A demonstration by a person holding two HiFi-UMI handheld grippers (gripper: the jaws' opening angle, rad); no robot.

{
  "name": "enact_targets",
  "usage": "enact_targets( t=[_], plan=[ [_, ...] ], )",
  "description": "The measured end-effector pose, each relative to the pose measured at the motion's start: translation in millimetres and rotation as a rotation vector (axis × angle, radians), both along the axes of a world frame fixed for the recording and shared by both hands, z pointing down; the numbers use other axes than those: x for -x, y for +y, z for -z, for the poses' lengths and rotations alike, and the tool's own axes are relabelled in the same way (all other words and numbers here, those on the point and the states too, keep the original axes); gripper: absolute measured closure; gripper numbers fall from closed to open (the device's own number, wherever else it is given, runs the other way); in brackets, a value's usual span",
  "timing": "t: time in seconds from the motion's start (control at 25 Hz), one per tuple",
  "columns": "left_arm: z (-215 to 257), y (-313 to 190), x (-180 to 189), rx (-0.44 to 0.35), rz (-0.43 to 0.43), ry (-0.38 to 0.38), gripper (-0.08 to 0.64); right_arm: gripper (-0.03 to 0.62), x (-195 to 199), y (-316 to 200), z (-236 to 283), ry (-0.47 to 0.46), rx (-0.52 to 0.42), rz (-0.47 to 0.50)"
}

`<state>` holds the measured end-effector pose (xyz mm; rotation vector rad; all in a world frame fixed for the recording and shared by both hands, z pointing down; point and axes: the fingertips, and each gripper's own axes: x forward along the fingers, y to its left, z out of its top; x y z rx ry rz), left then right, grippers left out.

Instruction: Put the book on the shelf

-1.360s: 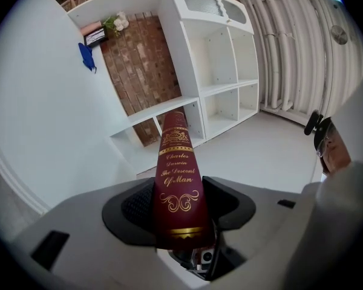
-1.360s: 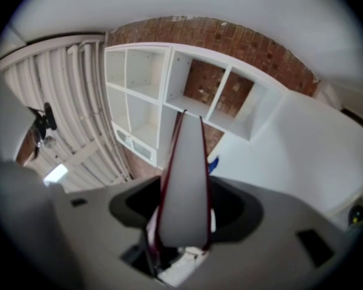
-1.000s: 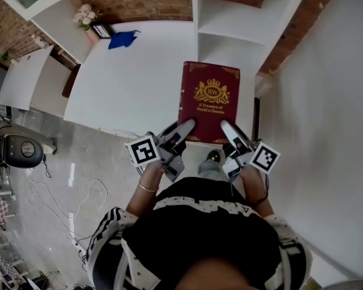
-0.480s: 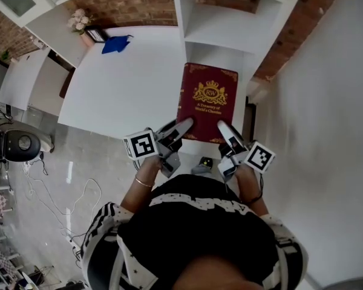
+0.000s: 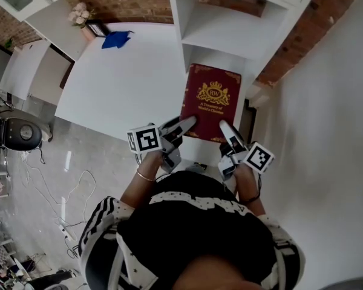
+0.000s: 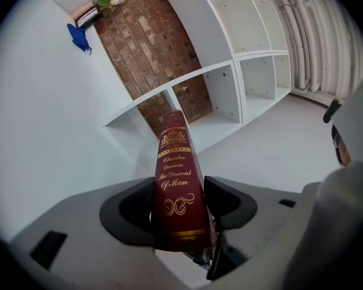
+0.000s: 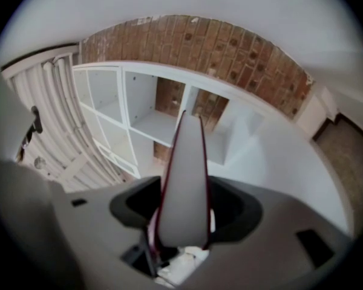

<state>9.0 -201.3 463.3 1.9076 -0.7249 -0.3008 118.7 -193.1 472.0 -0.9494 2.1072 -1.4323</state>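
A dark red book (image 5: 212, 101) with a gold crest lies flat in the air, cover up, its far end over the lower white shelf (image 5: 230, 35). My left gripper (image 5: 187, 124) is shut on its near left corner. In the left gripper view the gold-lettered spine (image 6: 175, 180) stands between the pads (image 6: 139, 207); these jaws have just been opening slightly, with the book still between them. My right gripper (image 5: 225, 128) is shut on the near right corner, and the right gripper view shows the pale page edge (image 7: 184, 180) clamped in the jaws, with open shelf compartments (image 7: 151, 113) ahead.
A white table (image 5: 127, 77) lies to the left of the shelf, with a blue cloth (image 5: 117, 40) and a flower pot (image 5: 80, 14) at its far end. A brick wall (image 5: 139, 5) stands behind, a white wall at right. Cables (image 5: 60, 198) run across the floor at left.
Both grippers and the book have moved forward together, toward the shelf. The shelf opening now sits closer and the book's far end reaches over its lower board.
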Motion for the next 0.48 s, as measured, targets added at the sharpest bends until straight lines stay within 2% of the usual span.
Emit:
enact_targets(
  t=[0.2,0.48],
  plan=[
    [-12.2,-5.8,-2.2,0.016,0.006,-0.02,0.284,0.33,-5.7,-4.7,-13.6,0.019,0.039,-0.008],
    [-28.8,-20.8,-2.1,0.036,0.004,-0.045,0.282,0.33,-16.3,-9.9,-47.6,0.071,0.18,-0.052]
  ],
)
